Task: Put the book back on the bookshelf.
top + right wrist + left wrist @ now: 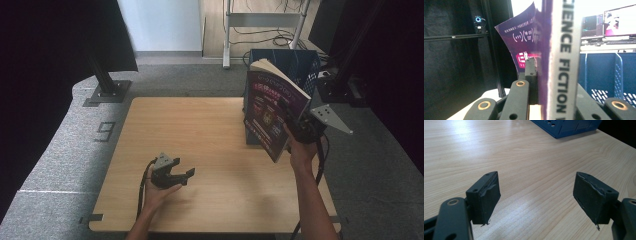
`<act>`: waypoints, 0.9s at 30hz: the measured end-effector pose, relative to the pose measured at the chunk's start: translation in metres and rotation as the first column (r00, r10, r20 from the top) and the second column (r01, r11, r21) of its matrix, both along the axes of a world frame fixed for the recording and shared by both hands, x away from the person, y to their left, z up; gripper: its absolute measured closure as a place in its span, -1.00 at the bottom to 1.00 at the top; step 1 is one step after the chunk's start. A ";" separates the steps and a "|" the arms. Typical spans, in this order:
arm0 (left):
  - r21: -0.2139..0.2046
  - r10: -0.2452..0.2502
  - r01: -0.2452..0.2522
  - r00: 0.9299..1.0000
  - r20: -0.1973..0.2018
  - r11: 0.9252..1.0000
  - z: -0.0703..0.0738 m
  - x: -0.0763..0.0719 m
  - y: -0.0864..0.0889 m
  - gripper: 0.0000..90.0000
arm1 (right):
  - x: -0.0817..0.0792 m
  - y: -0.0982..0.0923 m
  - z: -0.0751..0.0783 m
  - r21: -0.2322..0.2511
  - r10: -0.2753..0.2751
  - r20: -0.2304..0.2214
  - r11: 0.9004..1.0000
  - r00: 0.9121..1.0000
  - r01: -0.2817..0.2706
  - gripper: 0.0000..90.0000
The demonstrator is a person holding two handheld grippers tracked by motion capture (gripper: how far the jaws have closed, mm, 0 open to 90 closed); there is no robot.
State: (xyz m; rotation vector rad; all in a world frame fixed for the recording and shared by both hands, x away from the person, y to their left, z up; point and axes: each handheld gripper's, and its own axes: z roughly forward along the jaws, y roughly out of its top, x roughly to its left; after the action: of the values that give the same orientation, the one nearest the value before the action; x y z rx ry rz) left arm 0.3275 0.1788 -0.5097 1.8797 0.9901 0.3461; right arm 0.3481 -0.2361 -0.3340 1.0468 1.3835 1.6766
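right gripper (pixel 299 129) is holding the book (pixel 272 112) up at 3 o'clock w/ jaws squeezing its spine, just in front of the blue basket (pixel 300 62). left gripper (pixel 172 175) is resting on the table (pixel 200 130) at 7 o'clock, jaws wide apart & empty. prob. best to be keeping the book straight & lowering slow.

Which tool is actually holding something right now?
The right tool, clamped on the purple book held above the table. The left tool sits open and empty.
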 end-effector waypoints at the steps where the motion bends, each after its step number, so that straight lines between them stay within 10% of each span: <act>1: -0.002 0.000 0.000 1.000 -0.001 1.000 0.000 0.000 0.000 -0.52 | 0.001 -0.001 0.000 0.001 -0.004 -0.001 1.000 1.000 0.004 0.82; 27: -0.008 -0.006 0.006 1.000 -0.007 1.000 -0.001 -0.001 -0.001 -0.52 | 0.023 -0.008 -0.004 -0.019 -0.099 -0.013 0.995 0.995 0.099 0.82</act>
State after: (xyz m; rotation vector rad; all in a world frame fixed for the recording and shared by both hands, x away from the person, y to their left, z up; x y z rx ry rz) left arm 0.3268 0.1782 -0.5107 1.8778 0.9888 0.3312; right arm 0.3713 -0.2440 -0.3379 1.1004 1.3316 1.5843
